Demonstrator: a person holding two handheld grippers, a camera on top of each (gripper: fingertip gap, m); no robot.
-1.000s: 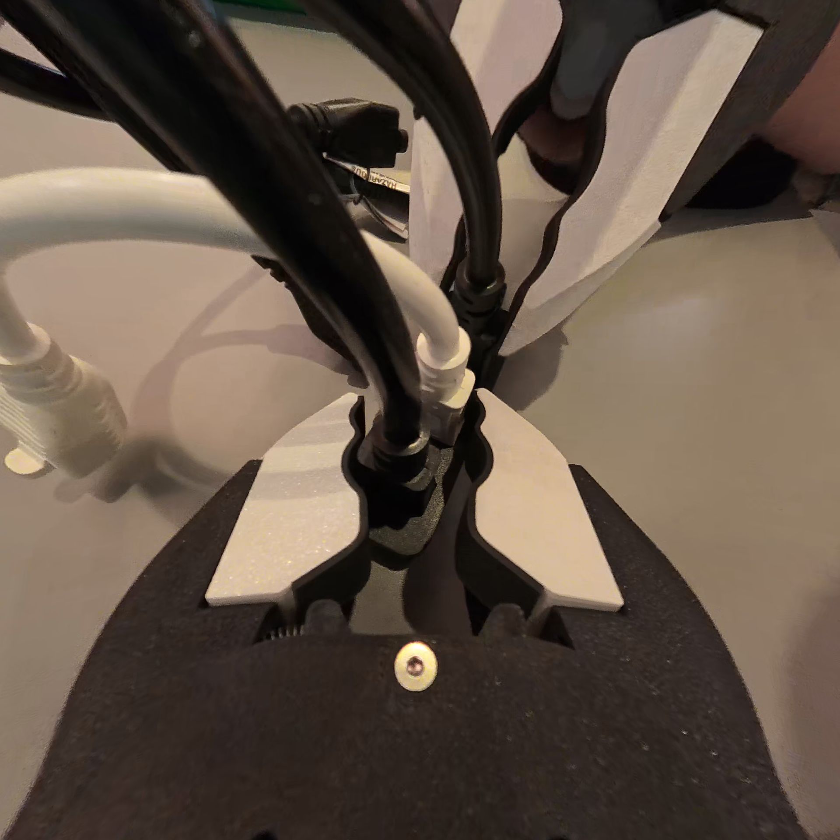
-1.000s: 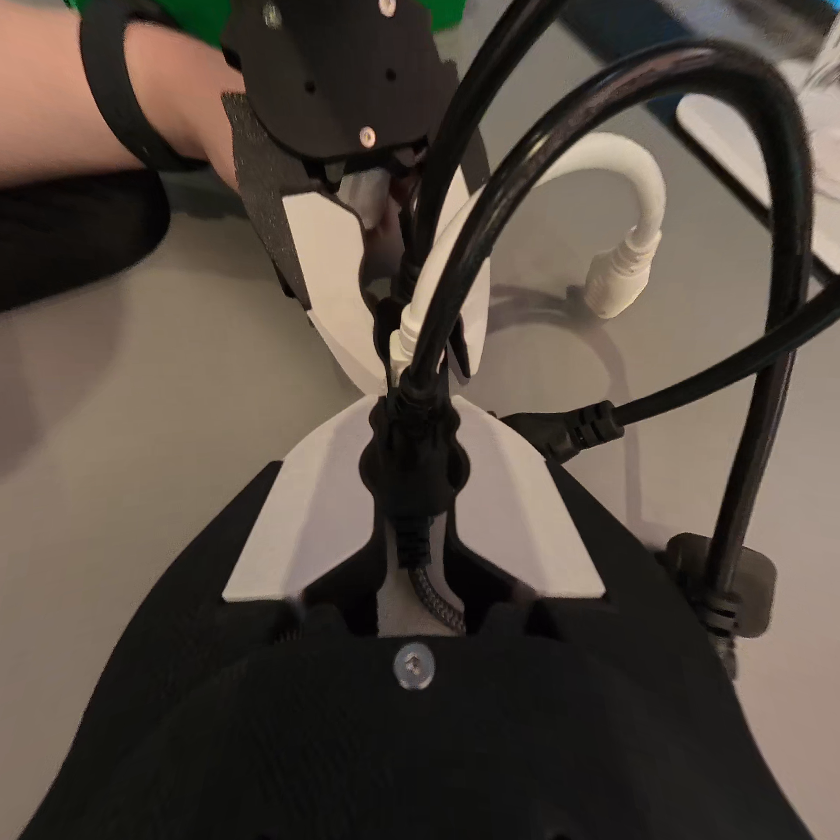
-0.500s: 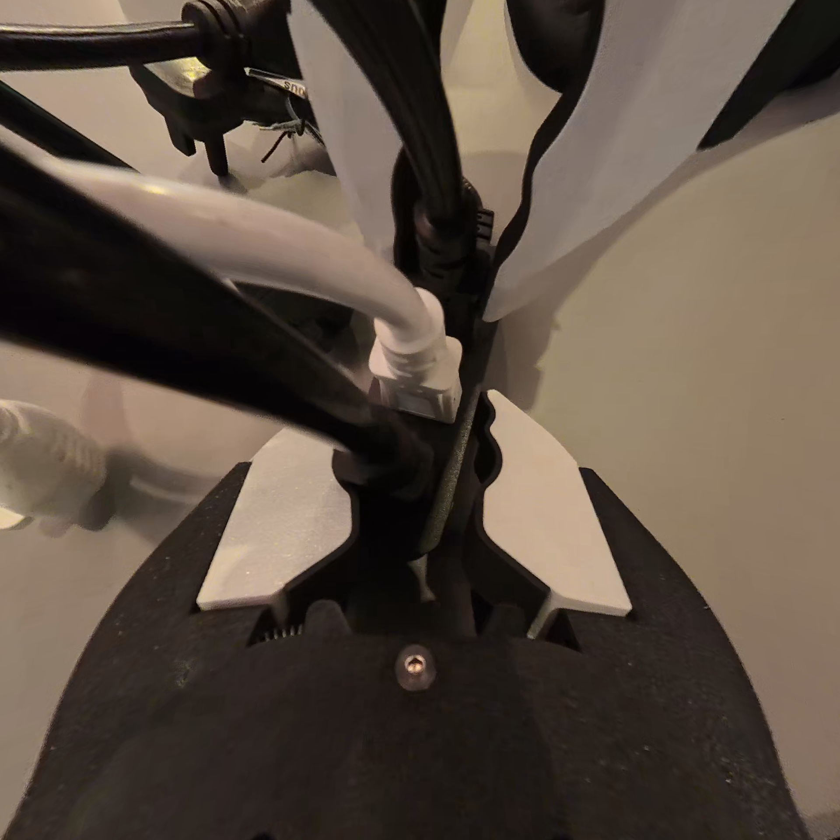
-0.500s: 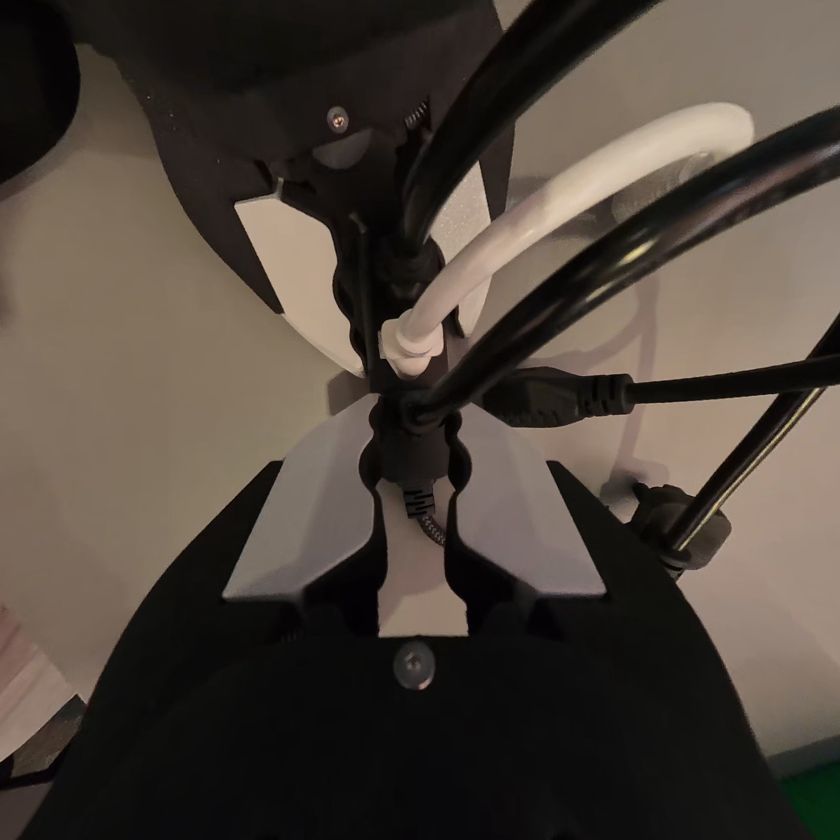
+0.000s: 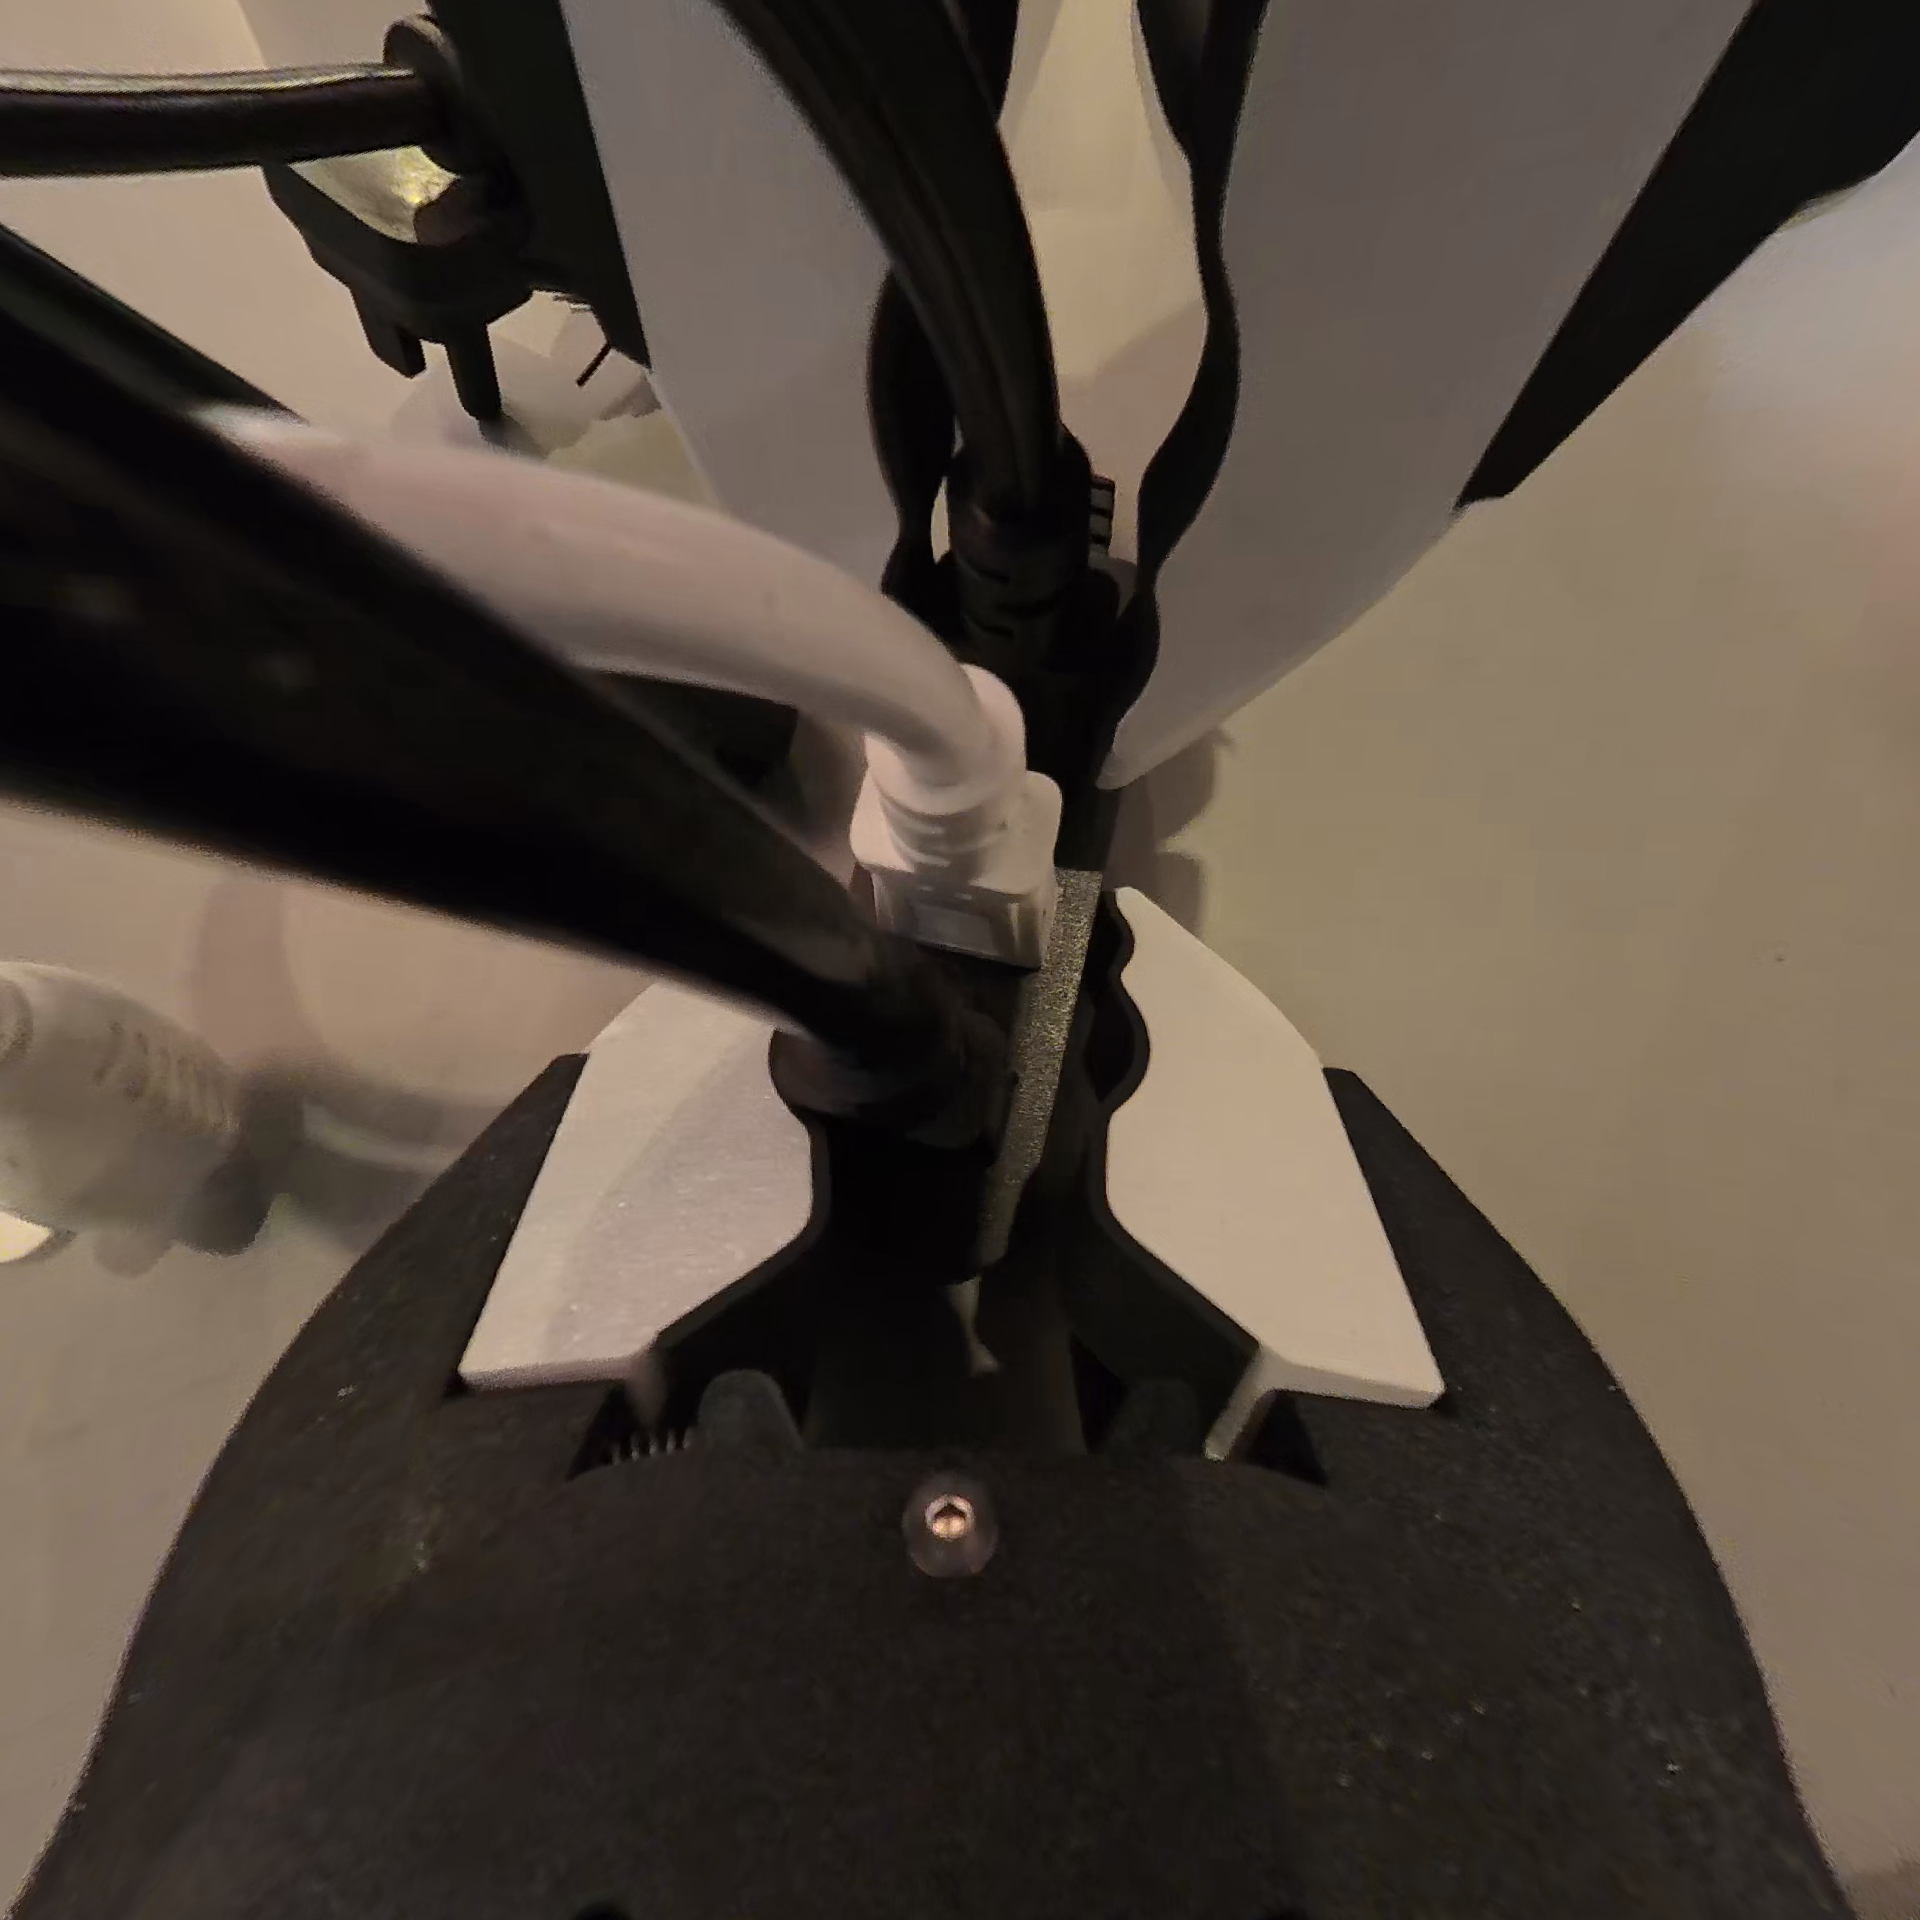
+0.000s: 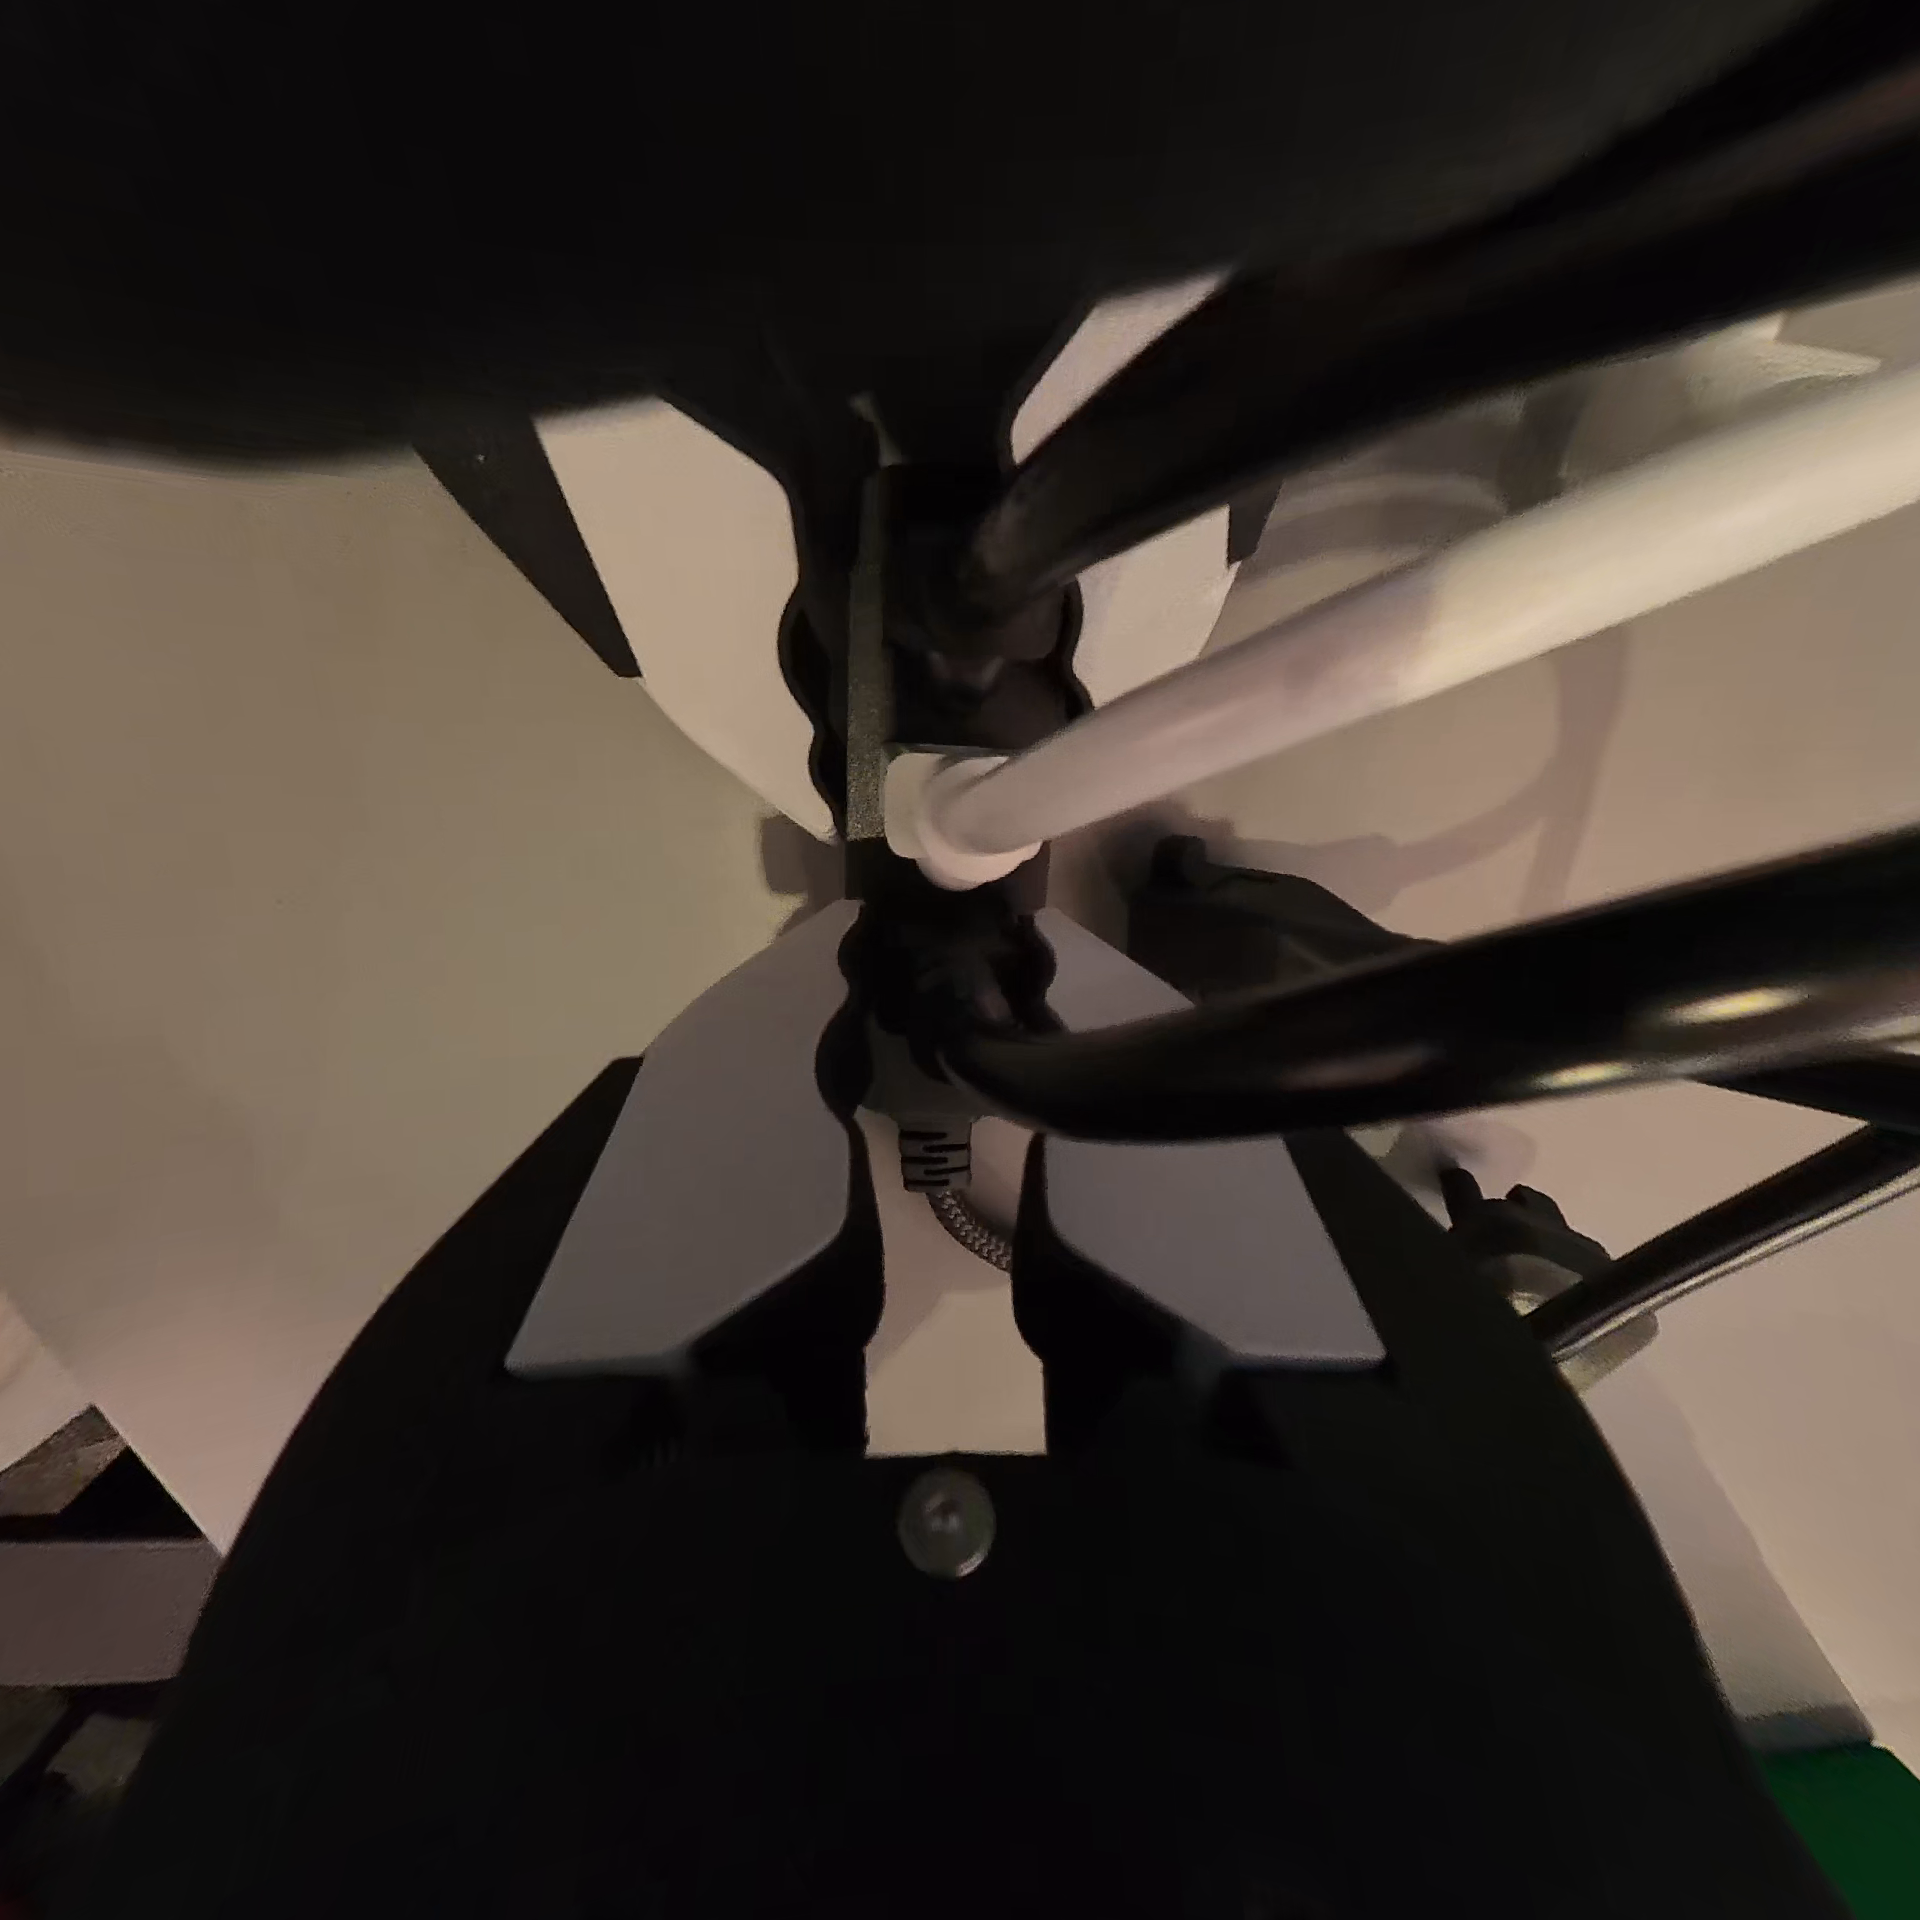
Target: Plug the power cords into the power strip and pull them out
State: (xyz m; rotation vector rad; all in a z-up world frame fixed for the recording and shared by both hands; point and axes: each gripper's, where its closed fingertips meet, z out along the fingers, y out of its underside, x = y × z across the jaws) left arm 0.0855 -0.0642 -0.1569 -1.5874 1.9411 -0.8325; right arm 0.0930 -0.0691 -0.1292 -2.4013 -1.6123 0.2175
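Note:
A black power strip (image 5: 1042, 1039) is held on edge between both grippers, one at each end. My left gripper (image 5: 914, 987) is shut on its near end, around a black plug (image 5: 883, 1060) seated there. A white plug (image 5: 956, 862) sits in the middle and another black plug (image 5: 1013, 540) at the far end, between the right gripper's white fingers (image 5: 748, 312). In the right wrist view my right gripper (image 6: 940, 935) is shut on the strip (image 6: 868, 748) at the end with its braided cable (image 6: 966, 1216). The white plug (image 6: 961, 821) and left gripper's fingers (image 6: 707, 623) lie beyond.
Thick black cords (image 6: 1455, 997) and a white cord (image 6: 1403, 644) arch away from the strip. Loose plugs lie on the pale table: a black one (image 5: 416, 239) and a white one (image 5: 104, 1122) in the left wrist view, two black ones (image 6: 1278, 904) (image 6: 1527, 1236) in the right.
Both cameras have drawn closer, so each gripper looms larger in the other's view. The strip with its three plugged cords has tipped with them. Both grips have held.

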